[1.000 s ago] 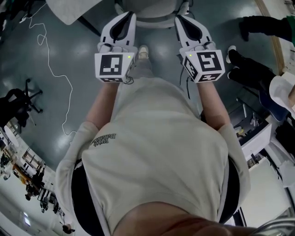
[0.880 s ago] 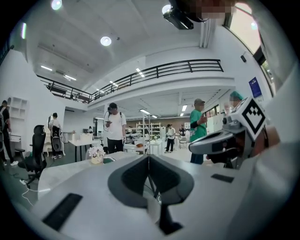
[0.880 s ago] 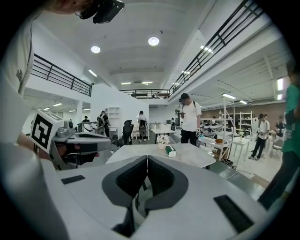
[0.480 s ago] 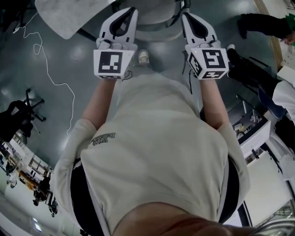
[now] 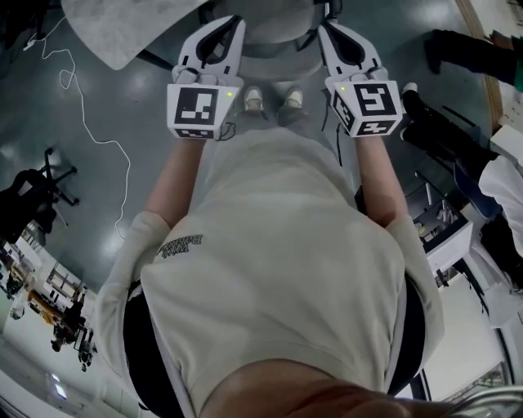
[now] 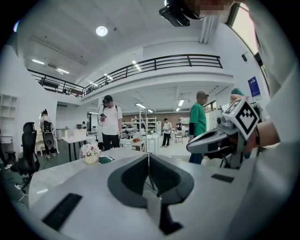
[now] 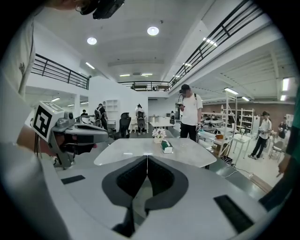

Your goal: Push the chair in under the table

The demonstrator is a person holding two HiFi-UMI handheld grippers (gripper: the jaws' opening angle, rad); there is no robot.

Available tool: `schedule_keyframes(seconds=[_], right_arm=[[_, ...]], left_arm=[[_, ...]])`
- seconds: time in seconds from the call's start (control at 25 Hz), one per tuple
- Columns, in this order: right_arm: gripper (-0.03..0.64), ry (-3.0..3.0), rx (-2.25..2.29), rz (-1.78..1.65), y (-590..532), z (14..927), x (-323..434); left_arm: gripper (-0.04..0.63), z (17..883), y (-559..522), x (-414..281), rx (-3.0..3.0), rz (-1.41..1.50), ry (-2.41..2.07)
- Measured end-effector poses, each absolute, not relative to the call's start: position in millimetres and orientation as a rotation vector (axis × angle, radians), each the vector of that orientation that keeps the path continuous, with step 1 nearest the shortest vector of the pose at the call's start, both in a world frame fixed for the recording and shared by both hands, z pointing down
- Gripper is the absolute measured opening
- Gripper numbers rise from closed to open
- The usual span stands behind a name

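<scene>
In the head view the chair (image 5: 274,28), a pale grey curved back, shows at the top centre, partly cut off by the frame. My left gripper (image 5: 230,23) and right gripper (image 5: 327,29) reach forward on either side of it, tips at its edges; contact is not clear. Both are shut with nothing between the jaws, as seen in the left gripper view (image 6: 149,158) and the right gripper view (image 7: 147,157). The table (image 5: 122,28), light speckled grey, lies at the top left. In the right gripper view the table (image 7: 140,154) is straight ahead, beyond the jaws.
A flower pot (image 7: 159,135) and a green tissue box (image 7: 166,146) stand on the table. A white cable (image 5: 94,131) trails across the floor at left. A black office chair (image 5: 33,196) sits far left. People (image 7: 190,117) stand beyond the table; another person's legs (image 5: 458,49) are at right.
Both grippers have moved forward toward the chair, side by side and still shut. The person has stepped forward, and both shoes now show below the chair.
</scene>
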State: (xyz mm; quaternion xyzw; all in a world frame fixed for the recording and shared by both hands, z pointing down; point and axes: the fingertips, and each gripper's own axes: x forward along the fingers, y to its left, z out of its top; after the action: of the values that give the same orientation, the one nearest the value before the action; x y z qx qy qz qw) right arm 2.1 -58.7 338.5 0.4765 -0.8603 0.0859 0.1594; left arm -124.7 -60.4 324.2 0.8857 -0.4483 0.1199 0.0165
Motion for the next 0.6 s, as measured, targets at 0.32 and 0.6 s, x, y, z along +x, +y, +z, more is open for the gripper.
schedule_keyframes(seconds=[0.32,0.6], right_arm=[[0.011,-2.361,1.180,0.211,-68,367,17],[0.119,-2.295,0.883,0.255,-56,413,23]], left_arm=[[0.011,361,-69,-111,2.638,0.571,-1.220],[0.014,416,-54,-81,2.711,1.093,-0.844]])
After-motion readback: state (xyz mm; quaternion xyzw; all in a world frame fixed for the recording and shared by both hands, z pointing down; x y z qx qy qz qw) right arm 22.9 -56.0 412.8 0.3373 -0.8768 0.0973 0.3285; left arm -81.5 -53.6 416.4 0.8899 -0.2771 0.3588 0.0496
